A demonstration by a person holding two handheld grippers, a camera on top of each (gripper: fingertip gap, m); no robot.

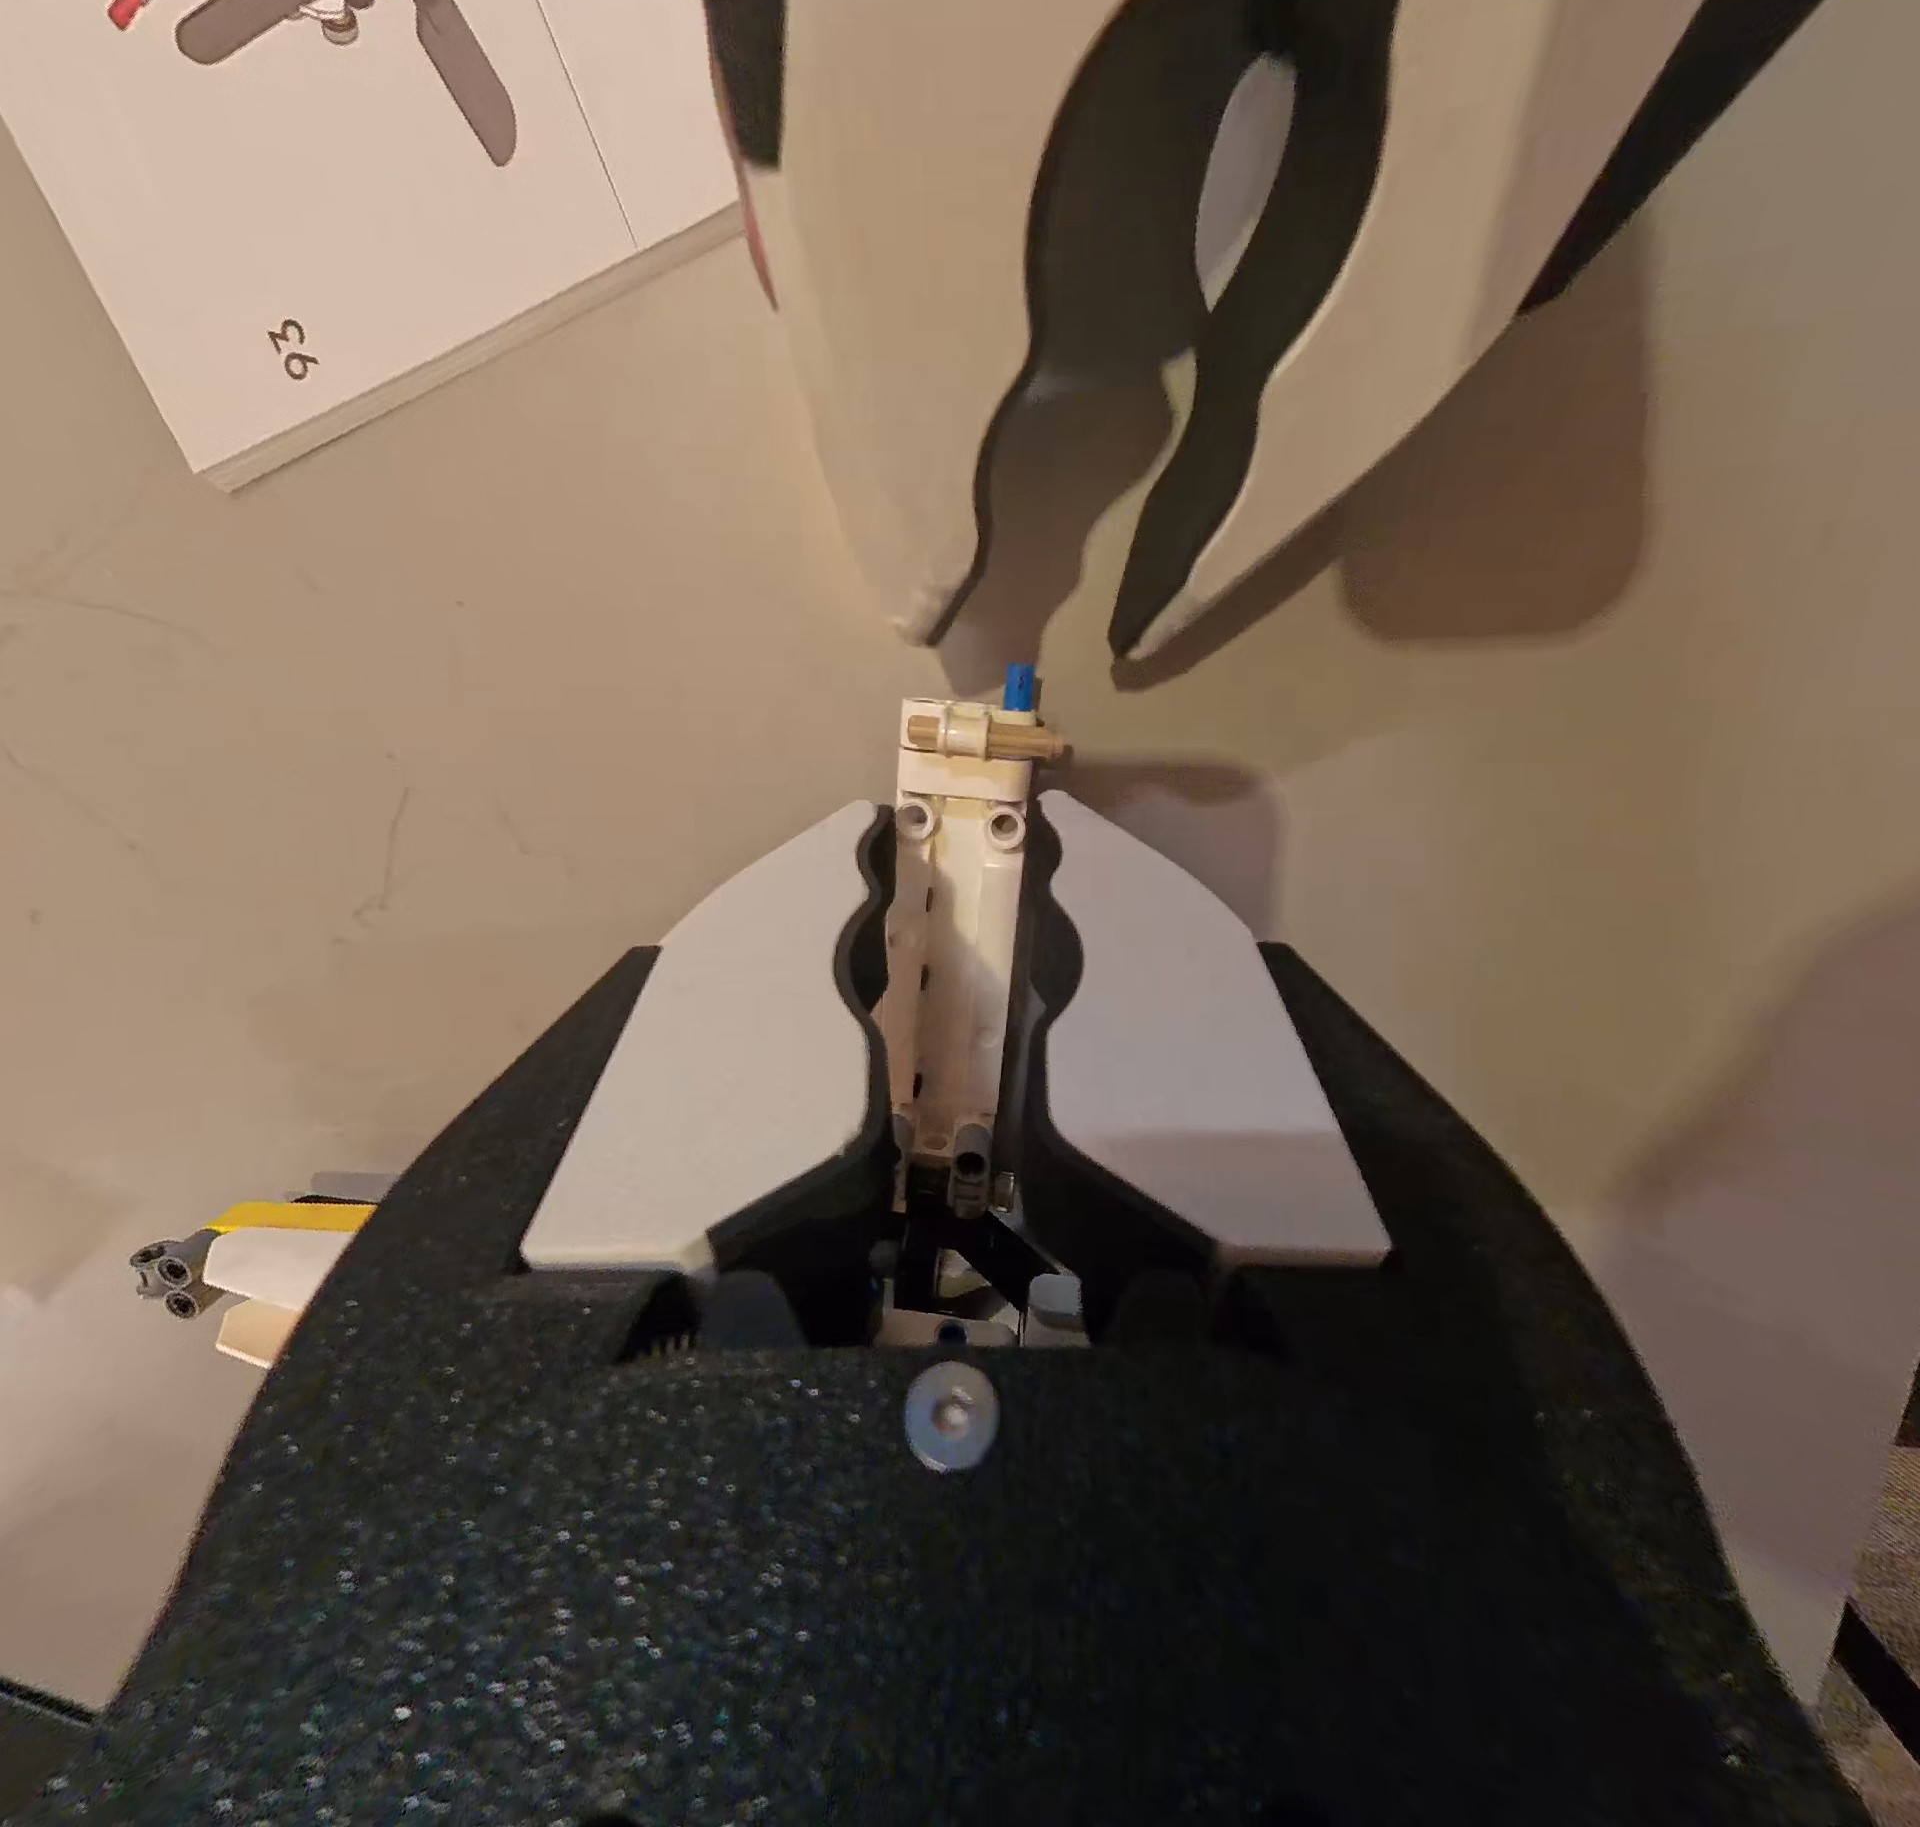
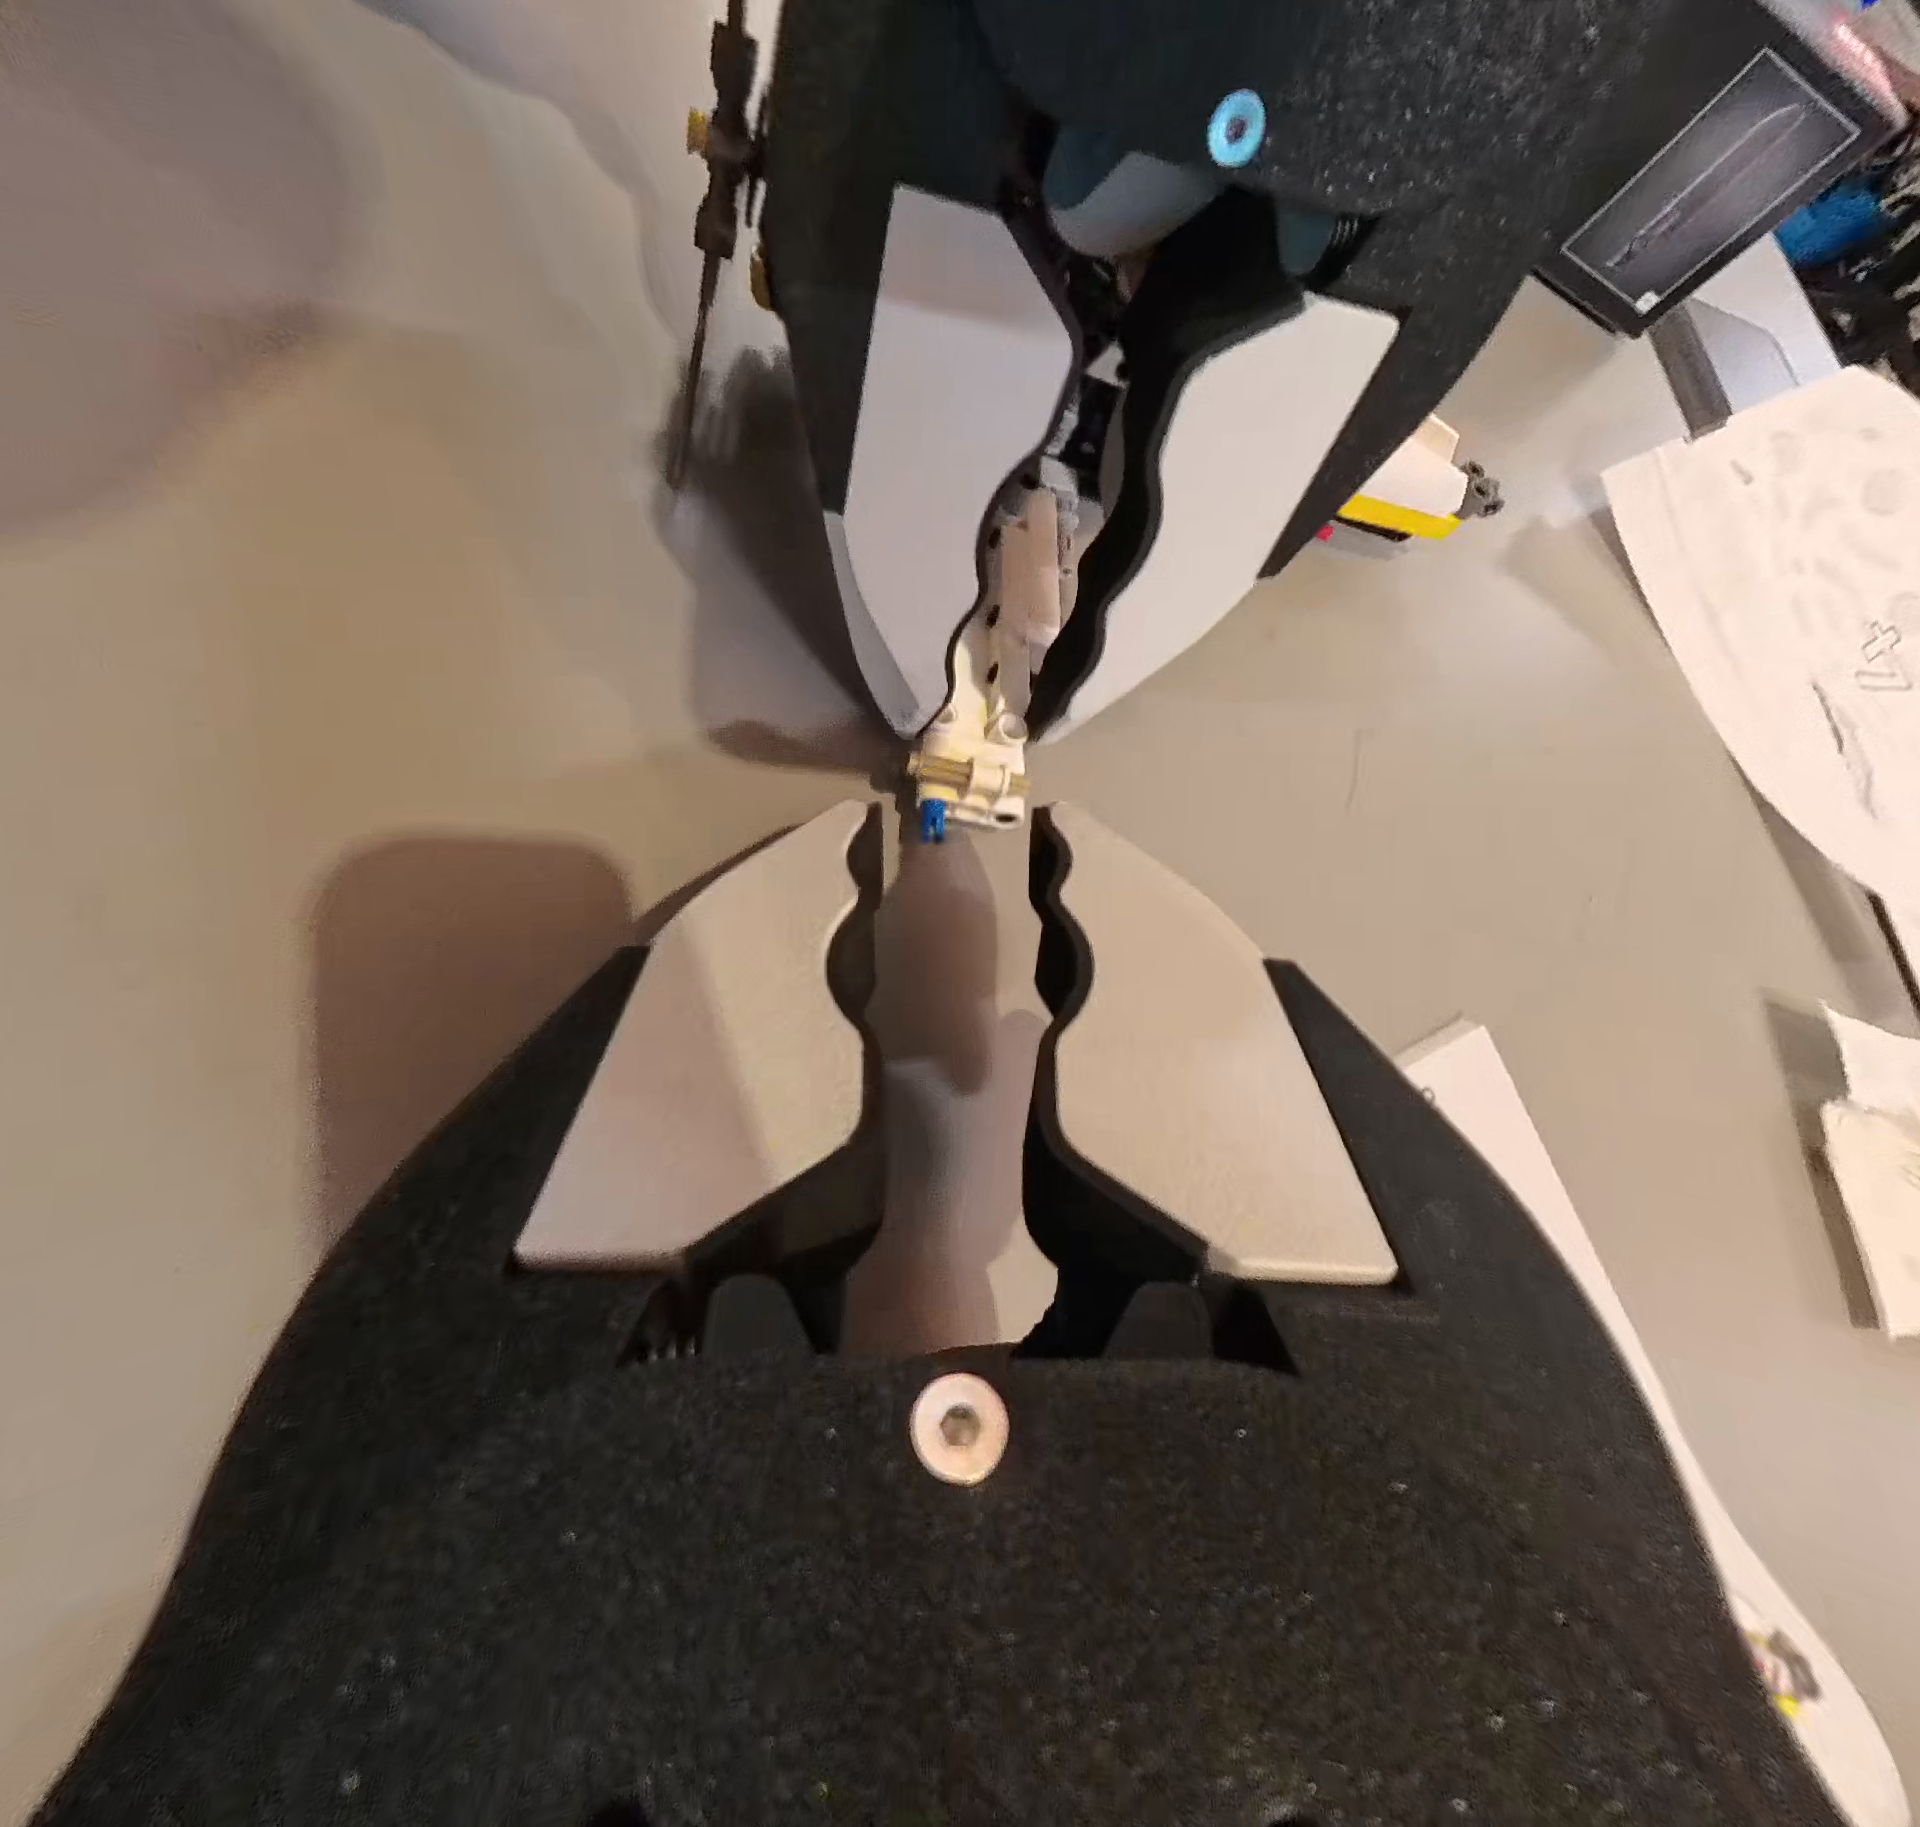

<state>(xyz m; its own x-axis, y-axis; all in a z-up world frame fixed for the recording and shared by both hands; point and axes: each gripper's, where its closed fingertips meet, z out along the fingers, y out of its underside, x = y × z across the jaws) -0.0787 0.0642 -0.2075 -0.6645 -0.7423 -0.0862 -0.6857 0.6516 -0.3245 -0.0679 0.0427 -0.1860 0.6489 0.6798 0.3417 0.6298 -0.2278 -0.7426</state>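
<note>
Left gripper (image 1: 961,821): nearest the lens, pads pressed along both flanks of a white brick-built beam assembly (image 1: 961,946), pinching it mid-length, tip poking out past the fingertips.
Right gripper (image 2: 961,821): jaws spread, nothing between the pads, fingertips just short of the assembly's end.
Table (image 1: 416,738): beige, smooth; the assembly is held up over it.
Instruction booklet (image 1: 343,167): lies open, well off to the side.
Assembly feel: looks like light, stiff plastic, slick-faced; snapped-together joints could pop apart if twisted, so I'd hold the long flat sides.
Tan axle (image 1: 982,735): crosses the tip, protrudes sideways.
Blue pin (image 1: 1019,686): tiny, stands at the very end, between the right fingertips' line; best nipped by its shaft.
</note>
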